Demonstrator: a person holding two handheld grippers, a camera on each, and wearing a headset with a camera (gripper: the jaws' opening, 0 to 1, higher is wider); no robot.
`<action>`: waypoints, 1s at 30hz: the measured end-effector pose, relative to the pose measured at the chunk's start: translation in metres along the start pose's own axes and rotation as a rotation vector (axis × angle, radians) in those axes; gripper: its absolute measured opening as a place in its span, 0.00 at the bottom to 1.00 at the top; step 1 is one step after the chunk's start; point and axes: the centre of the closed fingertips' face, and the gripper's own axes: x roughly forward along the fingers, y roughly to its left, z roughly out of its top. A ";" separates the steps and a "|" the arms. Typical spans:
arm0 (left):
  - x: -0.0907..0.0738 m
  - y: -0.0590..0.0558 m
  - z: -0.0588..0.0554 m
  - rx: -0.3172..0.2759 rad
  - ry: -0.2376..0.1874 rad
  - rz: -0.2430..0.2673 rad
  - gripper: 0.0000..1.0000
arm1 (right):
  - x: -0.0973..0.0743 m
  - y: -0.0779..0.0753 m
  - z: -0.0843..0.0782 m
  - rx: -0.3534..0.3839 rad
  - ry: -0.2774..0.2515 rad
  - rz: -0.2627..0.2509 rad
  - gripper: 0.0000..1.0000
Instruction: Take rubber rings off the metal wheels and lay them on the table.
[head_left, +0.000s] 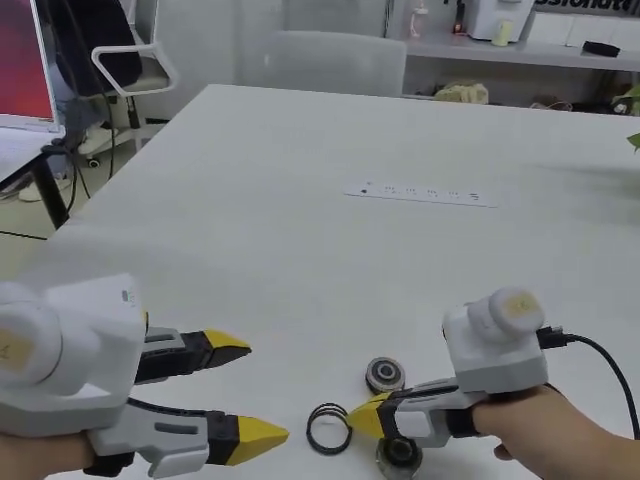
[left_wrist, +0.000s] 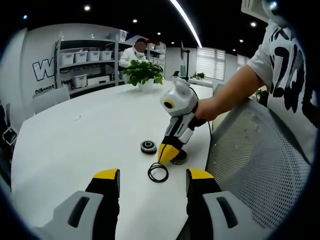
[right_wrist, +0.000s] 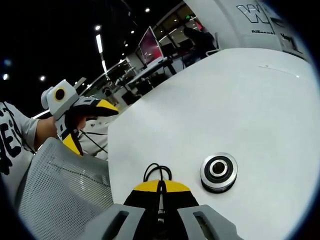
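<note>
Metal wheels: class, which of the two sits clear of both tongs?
The farther wheel, out in the open on the table; the nearer wheel is partly hidden under the right tongs.

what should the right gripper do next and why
Probably open the right hand-held gripper and let go. Its jaws look shut on a rubber ring, whose loop already lies on the table just past the tips, clear of the metal wheel beside it.

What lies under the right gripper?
A metal wheel lies on the table beneath the right gripper. The gripper covers part of its rim, so that part is hidden.
</note>
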 end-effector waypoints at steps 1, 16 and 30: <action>0.000 0.000 0.000 0.001 0.001 0.000 0.51 | 0.000 -0.001 0.000 -0.002 0.000 -0.002 0.00; 0.000 0.003 0.001 -0.008 0.005 0.002 0.50 | -0.003 -0.004 0.008 -0.026 -0.035 -0.027 0.07; 0.010 0.013 0.025 0.015 -0.013 0.002 0.50 | -0.030 -0.008 0.043 -0.052 -0.164 -0.073 0.15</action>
